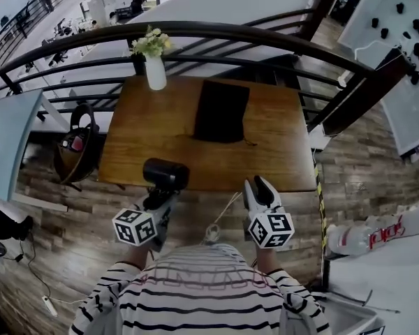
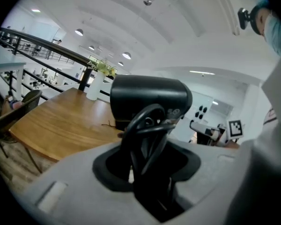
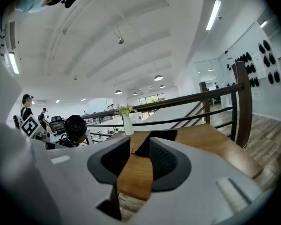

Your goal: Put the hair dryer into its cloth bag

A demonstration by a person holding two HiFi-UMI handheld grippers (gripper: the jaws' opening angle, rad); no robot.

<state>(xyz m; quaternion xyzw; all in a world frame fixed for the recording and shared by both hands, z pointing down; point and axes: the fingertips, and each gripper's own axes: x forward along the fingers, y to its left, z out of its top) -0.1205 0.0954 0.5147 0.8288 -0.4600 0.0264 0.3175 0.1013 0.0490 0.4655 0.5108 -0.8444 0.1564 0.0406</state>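
Observation:
The black hair dryer hangs over the near edge of the wooden table, nozzle up. My left gripper is shut on its handle. In the left gripper view the dryer's barrel stands above the jaws, and a looped dark cord lies against the handle between them. A pale cord trails toward my body. The black cloth bag lies flat at mid table, apart from both grippers. My right gripper stands open and empty to the right of the dryer; between its jaws only table and bag show.
A white vase with flowers stands at the table's far left corner. A black curved railing runs behind the table. A dark chair sits at the table's left. A power strip lies on the floor.

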